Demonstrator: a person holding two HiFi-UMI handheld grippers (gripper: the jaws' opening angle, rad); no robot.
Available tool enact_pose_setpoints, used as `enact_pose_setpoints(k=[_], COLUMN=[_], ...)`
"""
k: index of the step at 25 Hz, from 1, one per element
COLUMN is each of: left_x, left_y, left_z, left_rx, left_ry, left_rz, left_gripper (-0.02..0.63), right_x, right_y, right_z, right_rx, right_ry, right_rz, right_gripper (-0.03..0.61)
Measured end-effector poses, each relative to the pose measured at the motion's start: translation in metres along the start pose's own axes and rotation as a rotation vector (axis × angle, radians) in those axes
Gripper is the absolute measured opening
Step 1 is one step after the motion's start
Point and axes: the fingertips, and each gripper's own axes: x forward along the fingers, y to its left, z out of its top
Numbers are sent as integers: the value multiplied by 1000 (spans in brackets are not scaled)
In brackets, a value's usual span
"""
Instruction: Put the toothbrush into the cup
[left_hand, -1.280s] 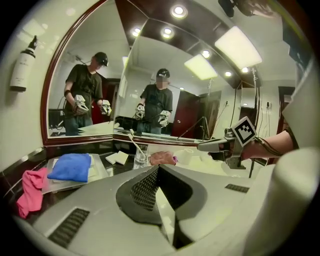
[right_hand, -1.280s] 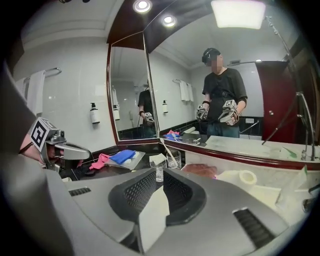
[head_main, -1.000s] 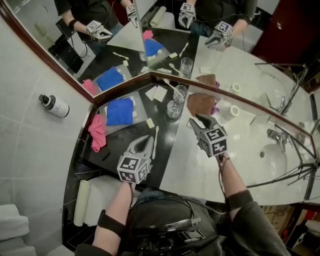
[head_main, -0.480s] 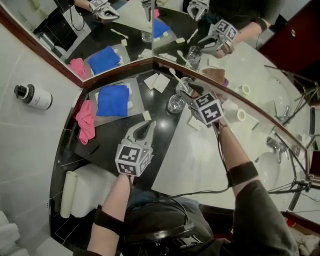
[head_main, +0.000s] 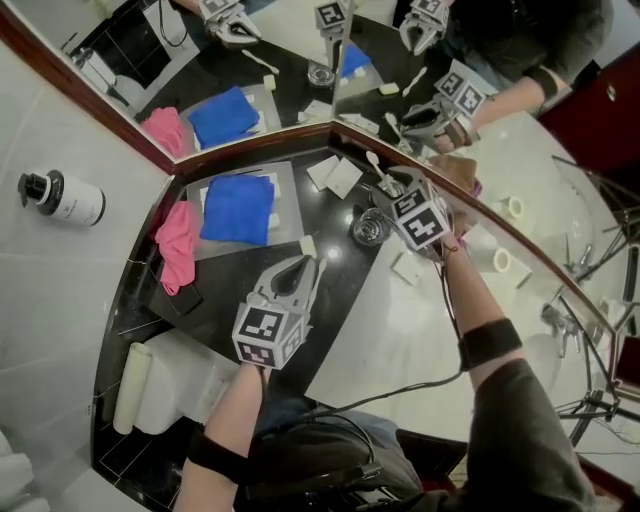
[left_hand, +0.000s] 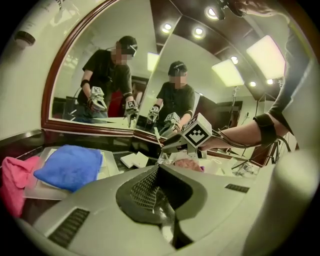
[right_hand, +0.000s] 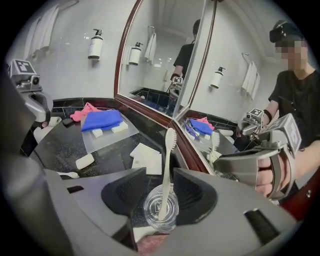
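A clear glass cup (right_hand: 161, 212) stands on the black counter near the mirror corner, with a white toothbrush (right_hand: 167, 165) upright in it. My right gripper (right_hand: 160, 192) is open, one jaw on each side of that cup (head_main: 393, 190), and the pads do not press on it. A second white toothbrush (head_main: 317, 272) lies on the counter beside my left gripper (head_main: 302, 265). The left gripper (left_hand: 160, 172) is shut with nothing between its jaws. It points toward the right gripper (left_hand: 172, 141).
An empty glass (head_main: 370, 228) stands just left of the right gripper. A blue cloth (head_main: 238, 208) lies on a clear tray, with a pink cloth (head_main: 175, 245) beside it. White pads (head_main: 335, 175) lie by the mirror and a brown cloth (head_main: 458, 172) further right. A bottle (head_main: 60, 198) hangs on the wall.
The right gripper has moved from the white counter toward the mirror corner, down around the cup with the toothbrush, with its jaws now wider. The left gripper has shifted a little forward.
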Motion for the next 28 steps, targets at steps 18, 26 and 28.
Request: enact_pose_setpoints(k=[18,26,28], left_x=[-3,-8,-10], left_y=[9,7,8], left_z=[-11,-15,-14], left_rx=[-27,-40,-47], left_ry=[13,15,10], left_rz=[21,27,28], left_gripper=[0,0,0], right_x=[15,5,-1], right_y=[-11,-16,-19], right_z=[-7,1,6], right_rx=[17,31,41], right_ry=[9,-26,-42], right_rz=[-39,-69,-84], right_gripper=[55,58,58])
